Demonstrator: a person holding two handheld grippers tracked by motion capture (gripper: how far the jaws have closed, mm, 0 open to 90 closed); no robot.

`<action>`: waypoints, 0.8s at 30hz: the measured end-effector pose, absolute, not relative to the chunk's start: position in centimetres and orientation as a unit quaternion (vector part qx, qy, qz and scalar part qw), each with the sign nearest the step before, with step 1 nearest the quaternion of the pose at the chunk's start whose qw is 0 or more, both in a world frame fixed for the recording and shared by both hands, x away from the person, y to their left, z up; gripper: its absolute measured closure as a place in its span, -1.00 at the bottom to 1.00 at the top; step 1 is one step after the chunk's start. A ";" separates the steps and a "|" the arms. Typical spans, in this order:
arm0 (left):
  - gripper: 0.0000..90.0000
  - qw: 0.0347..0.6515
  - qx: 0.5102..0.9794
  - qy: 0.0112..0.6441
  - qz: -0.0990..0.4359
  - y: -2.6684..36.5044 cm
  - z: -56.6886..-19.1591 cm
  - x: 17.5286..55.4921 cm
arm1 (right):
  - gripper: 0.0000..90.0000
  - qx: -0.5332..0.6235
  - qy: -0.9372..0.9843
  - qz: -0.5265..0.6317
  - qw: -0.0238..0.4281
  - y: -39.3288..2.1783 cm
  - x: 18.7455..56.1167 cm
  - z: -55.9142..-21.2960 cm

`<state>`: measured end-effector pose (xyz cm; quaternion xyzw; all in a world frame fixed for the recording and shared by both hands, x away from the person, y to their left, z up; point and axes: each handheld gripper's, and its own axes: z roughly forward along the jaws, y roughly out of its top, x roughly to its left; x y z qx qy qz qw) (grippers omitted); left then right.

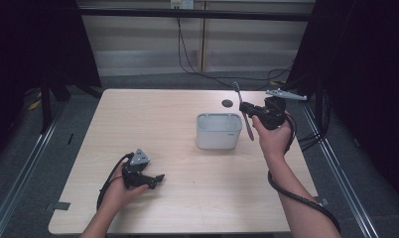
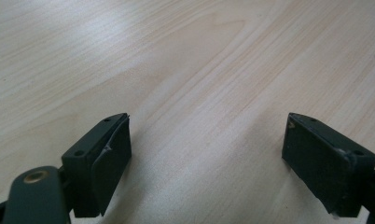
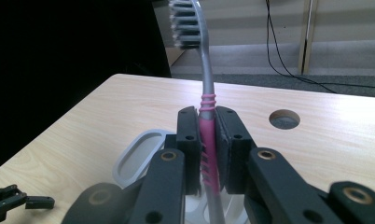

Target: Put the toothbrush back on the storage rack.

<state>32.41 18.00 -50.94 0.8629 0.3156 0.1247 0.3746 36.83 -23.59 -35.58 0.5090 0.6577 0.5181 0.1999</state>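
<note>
- Above the right half of the table (image 1: 153, 114), a toothbrush (image 3: 208, 140) is held clear of the surface, close to upright with its dark bristle head uppermost.
- Toothbrush handle: pink grip section with raised ribs, grey neck above it; in the high view its lower end hangs just right of the grey holder's right wall.
- Right gripper (image 3: 208, 149): jaws clenched on the pink grip of the toothbrush, one pad pressing each side; it is raised off the table in the person's right hand (image 1: 273, 141).
- Grey holder (image 1: 218, 131): open-topped, rounded-rectangle container standing upright on the table, right of centre and nearer the far edge than the near one; its rim shows just below and behind the right gripper in the right gripper view.
- Round hole (image 1: 227, 103) in the tabletop: beyond the holder, close to the far edge.
- Left gripper (image 1: 158, 179): rests low at the table's near-left area, well apart from the holder and toothbrush, jaws released with bare wood between the pads (image 2: 112, 161), held by the left hand (image 1: 117, 191).
- Cables (image 1: 187, 54) trail across the floor past the far edge.
</note>
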 end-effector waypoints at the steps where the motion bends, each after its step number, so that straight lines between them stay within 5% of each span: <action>1: -0.66 0.375 0.863 0.316 0.125 18.0 -50.9 32.4 | 0.80 0.509 0.658 0.518 0.200 -23.4 37.0 -35.5; 24: -0.66 0.375 0.863 0.316 0.125 18.0 -50.9 32.4 | 0.80 0.507 0.650 0.528 0.203 -23.0 38.5 -35.2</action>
